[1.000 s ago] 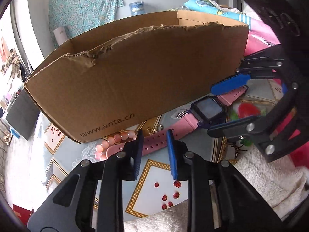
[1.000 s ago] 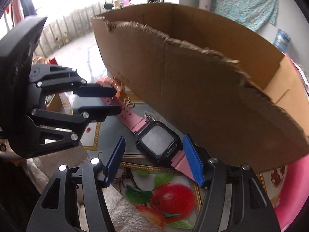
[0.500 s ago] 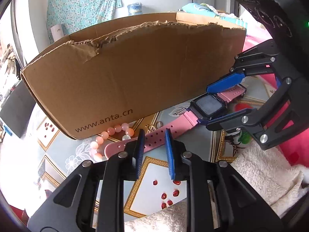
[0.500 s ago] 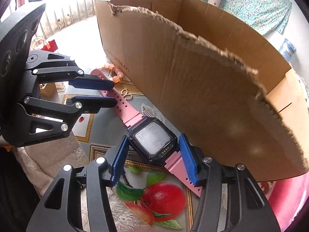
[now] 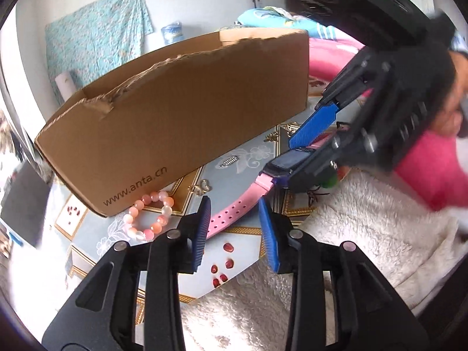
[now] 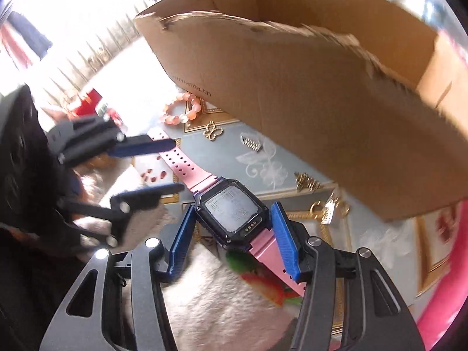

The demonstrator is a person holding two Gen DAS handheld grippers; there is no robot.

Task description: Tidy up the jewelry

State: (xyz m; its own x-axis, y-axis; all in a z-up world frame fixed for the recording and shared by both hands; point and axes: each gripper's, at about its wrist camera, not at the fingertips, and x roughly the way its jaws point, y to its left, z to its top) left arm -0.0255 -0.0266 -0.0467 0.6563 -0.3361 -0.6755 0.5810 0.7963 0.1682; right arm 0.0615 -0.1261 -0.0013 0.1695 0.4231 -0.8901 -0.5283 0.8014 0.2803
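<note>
- While its blue pads press both sides of the dark case of the pink watch [image 6: 231, 213], the right tongs [image 6: 232, 238] pinch it just above the patterned table [image 6: 257, 158].
- The left tongs [image 5: 235, 231] are opening, spread around the watch's perforated strap, which runs between the pads; whether either pad touches it I cannot tell.
- Just past the left tongs' left pad lies a peach bead bracelet [image 5: 149, 215], against the cardboard box [image 5: 181, 122].
- Beyond the strap sit a gold butterfly charm [image 6: 213, 131] and a small silver clip [image 6: 251, 141].
- A white fleece [image 5: 365, 234] lies under both tongs.
</note>
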